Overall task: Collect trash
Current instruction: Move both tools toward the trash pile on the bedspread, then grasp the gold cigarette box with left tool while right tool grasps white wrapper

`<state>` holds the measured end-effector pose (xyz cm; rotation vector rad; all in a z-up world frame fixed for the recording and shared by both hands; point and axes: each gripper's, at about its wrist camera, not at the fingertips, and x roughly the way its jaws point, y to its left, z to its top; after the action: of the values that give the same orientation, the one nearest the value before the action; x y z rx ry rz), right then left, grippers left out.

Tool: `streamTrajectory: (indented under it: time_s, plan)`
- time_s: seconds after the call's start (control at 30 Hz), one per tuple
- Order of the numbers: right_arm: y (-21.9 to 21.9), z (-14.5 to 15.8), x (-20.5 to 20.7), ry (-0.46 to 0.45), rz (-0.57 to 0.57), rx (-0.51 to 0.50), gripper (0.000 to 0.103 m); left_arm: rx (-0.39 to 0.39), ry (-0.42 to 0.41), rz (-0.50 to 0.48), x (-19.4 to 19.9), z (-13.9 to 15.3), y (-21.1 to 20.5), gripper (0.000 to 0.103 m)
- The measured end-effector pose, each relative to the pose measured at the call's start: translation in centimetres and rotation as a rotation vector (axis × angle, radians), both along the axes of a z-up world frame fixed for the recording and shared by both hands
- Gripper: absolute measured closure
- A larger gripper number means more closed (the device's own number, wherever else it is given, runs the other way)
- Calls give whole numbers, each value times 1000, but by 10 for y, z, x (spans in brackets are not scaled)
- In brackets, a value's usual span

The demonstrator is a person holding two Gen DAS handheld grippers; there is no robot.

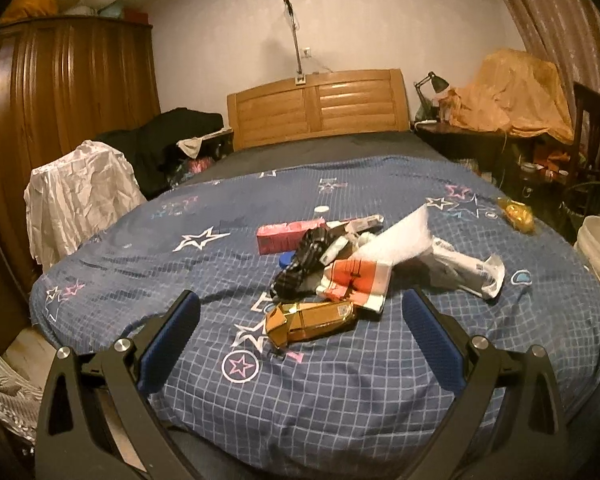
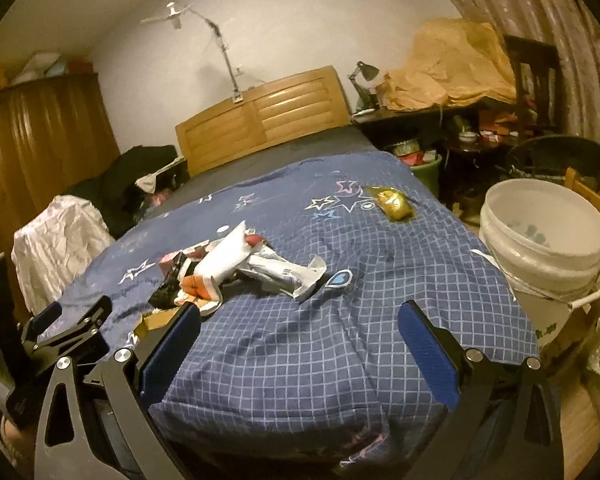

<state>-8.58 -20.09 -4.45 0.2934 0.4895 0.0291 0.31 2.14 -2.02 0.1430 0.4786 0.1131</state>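
Both my left claw (image 1: 300, 312) and right claw (image 2: 300, 324) hang released above the bed (image 1: 340, 392). The trash pile (image 1: 340, 264) lies mid-quilt; the white bucket (image 2: 544, 240) stands beside the bed.

One pink carton (image 1: 288, 236), one gold box (image 1: 312, 320), one gold wrapper (image 2: 394, 202), one white bucket (image 2: 544, 240), one desk lamp (image 1: 430, 84), two open claws.

Our bed (image 1: 340, 392) with its star-print blue quilt.
On it we see a trash pile (image 1: 340, 260), a gold box (image 1: 312, 320) and a yellow wrapper (image 2: 394, 202).
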Motion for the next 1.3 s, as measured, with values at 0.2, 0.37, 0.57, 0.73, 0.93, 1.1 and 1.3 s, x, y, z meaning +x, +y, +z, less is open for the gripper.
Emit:
streamTrajectory:
  time_s: [0.2, 0.37, 0.57, 0.73, 0.93, 1.1, 1.3]
  plan:
    - [9, 3, 0, -8, 18, -67, 5, 2, 25, -1, 1, -6, 2, 5]
    - [6, -2, 6, 8, 9, -75, 5, -5, 91, -12, 10, -20, 5, 5]
    - [-2, -16, 19, 43, -9, -72, 5, -34, 180, -17, 22, -44, 15, 5]
    - [4, -34, 41, 73, 51, -108, 5, -71, 237, -13, 32, -64, 28, 5]
    - [17, -49, 80, 64, 138, -249, 5, -139, 286, -10, 48, -79, 46, 5]
    - [22, -49, 131, 52, 215, -368, 5, -212, 279, -49, 62, -79, 64, 8]
    - [35, -62, 199, 107, 378, -478, 5, -242, 255, -177, 86, -70, 77, 9]
